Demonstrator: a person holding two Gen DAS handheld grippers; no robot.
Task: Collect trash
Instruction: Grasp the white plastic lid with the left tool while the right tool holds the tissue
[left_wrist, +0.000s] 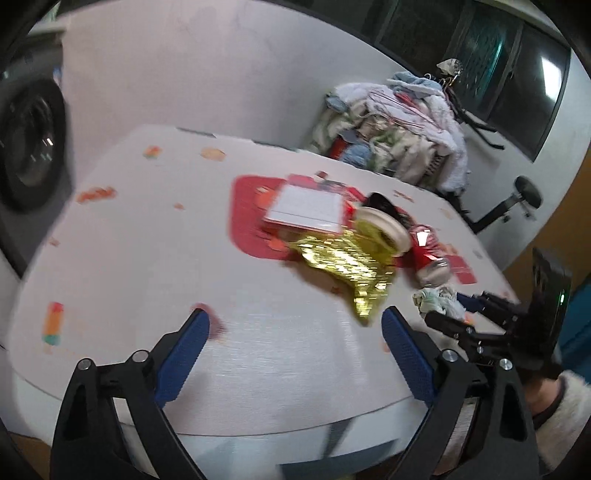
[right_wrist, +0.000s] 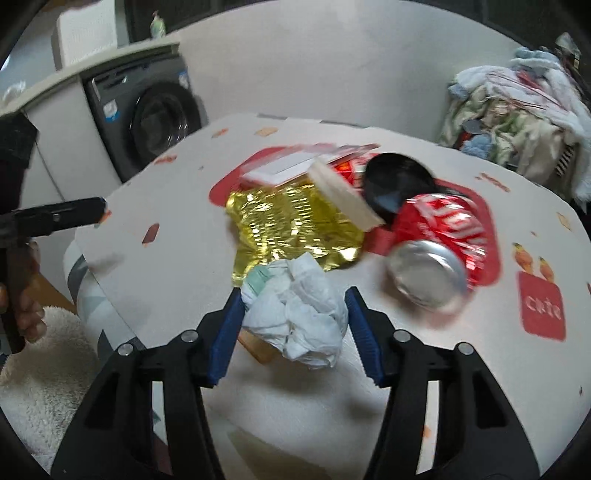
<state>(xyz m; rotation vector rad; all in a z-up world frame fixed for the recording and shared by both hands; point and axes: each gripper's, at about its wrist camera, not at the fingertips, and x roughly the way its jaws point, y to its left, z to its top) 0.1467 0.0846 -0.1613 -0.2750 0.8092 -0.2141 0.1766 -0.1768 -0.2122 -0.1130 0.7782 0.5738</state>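
A: What is between the right gripper (right_wrist: 293, 314) fingers?
B: One crumpled white tissue (right_wrist: 295, 317). The blue pads sit at its sides; squeezing or not, I cannot tell.
A: And the left gripper (left_wrist: 295, 354)?
B: Fingers spread wide, holding nothing, over the counter (left_wrist: 129, 266).
A: What else?
B: One gold wrapper (right_wrist: 291, 225), one crushed red can (right_wrist: 439, 243).

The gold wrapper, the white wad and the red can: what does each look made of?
Gold wrapper: metallised foil or film, glossy, with bright creased glints. White wad: soft tissue or thin paper, matte and crumpled, sitting between the right gripper pads. Red can: thin metal, probably aluminium, printed glossy red with a bare silver end; its wall looks dented.
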